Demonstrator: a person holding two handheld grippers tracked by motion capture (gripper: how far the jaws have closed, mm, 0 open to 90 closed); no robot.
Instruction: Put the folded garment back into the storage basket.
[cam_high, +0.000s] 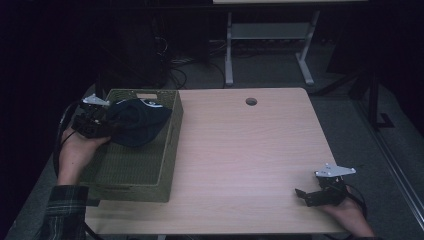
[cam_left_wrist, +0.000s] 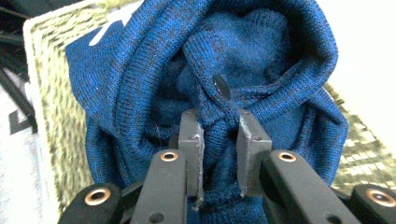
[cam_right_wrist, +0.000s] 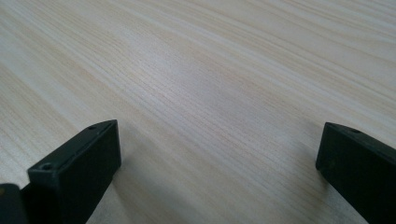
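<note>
The left gripper (cam_high: 102, 122) holds a blue knitted garment (cam_high: 136, 121) over the far half of a green woven basket (cam_high: 150, 177), which stands at the table's nine o'clock side. In the left gripper view its jaws are pinched on a fold of the garment (cam_left_wrist: 261, 70) just below a dark button (cam_left_wrist: 221, 87). The cloth bulges over the basket's right wall at three o'clock; the basket's near half, toward six o'clock, lies bare. A white mark shows on the garment's far side, too small to read.

The right gripper (cam_high: 312, 194) rests low at the table's (cam_high: 240, 150) five o'clock corner, its jaws spread wide with nothing between them; the right gripper view shows pale wood grain (cam_right_wrist: 210, 93) beneath. From the basket's right wall to that gripper the tabletop is open. A round cable hole (cam_high: 251, 101) sits near the far edge at twelve o'clock. Beyond the table the room is dark, with white desk legs (cam_high: 229, 50) and cables on a grey floor.
</note>
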